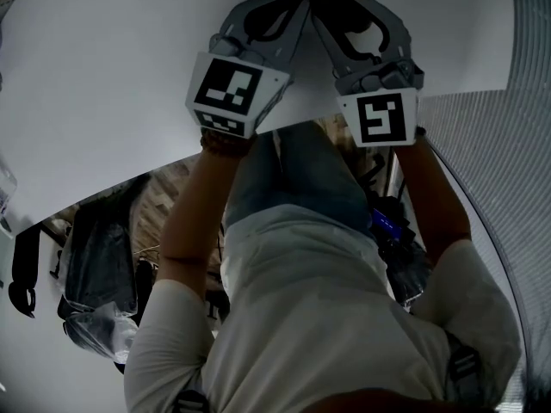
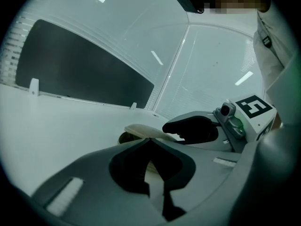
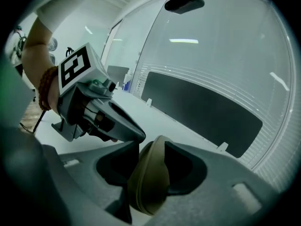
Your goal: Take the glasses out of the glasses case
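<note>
Right hand-held gripper point(image 3: 151, 146): jaws wide apart, straddling the glasses case point(image 3: 149, 185), which stands on edge btwn them w/ its seam toward the camera. No pad is seen pressing on it; there's a dark gap on its right side. Case is olive-tan, looks closed, low over the white surface point(image 3: 183, 124). Left hand-held gripper point(image 2: 150, 143): jaws drawn together to a point, nothing clearly held. Its tip sits just beside the case's top edge; can't tell if they touch. Left gripper view shows only a pale strip of case past the jaws. Head view: both grippers side by side, angled in so the tips nearly meet, left one's marker cube point(image 1: 231, 93) nearest the person. Dark panel point(image 3: 202, 114) stands along the surface's far edge.
</note>
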The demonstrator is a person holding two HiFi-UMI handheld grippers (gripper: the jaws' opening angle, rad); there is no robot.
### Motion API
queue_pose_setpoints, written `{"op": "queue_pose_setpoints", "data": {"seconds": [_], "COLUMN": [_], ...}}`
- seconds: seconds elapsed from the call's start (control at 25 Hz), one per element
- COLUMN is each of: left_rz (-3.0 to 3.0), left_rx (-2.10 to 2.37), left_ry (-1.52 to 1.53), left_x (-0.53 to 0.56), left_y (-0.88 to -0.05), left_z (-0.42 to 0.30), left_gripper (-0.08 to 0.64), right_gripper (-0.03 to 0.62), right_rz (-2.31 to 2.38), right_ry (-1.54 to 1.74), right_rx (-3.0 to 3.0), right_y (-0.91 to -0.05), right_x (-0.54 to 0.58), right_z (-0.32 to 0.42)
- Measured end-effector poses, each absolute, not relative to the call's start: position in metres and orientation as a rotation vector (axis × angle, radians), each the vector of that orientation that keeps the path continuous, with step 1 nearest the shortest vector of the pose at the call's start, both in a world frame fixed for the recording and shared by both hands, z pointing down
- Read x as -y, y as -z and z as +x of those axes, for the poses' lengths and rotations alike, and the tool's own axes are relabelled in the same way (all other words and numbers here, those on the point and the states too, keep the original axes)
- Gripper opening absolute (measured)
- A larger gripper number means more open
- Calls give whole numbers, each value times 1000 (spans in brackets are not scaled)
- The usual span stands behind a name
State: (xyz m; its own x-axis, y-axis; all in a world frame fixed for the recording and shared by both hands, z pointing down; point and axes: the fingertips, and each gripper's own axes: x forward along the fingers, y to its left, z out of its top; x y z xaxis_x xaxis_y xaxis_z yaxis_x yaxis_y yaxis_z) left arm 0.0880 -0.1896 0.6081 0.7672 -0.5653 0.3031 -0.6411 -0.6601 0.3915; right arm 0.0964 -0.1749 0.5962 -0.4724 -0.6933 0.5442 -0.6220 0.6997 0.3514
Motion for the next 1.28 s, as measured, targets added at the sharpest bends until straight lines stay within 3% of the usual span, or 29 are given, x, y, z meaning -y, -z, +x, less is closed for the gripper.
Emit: {"op": "queue_pose_setpoints", "data": {"seconds": [0.52, 1.28], "left_rz": [2482, 2523], "left_rx": [866, 871], "left_ry": [-298, -462], "left_x": [189, 186], "left_y": [-639, -642], "left_z": [110, 98], "left_gripper": [2, 2], "right_gripper": [145, 126], "right_rz": [991, 1180], "right_ry": [147, 83], "right_rx": [2242, 2338], "right_y": [-609, -564], "right_x": [172, 202], "right_z": [107, 118]}}
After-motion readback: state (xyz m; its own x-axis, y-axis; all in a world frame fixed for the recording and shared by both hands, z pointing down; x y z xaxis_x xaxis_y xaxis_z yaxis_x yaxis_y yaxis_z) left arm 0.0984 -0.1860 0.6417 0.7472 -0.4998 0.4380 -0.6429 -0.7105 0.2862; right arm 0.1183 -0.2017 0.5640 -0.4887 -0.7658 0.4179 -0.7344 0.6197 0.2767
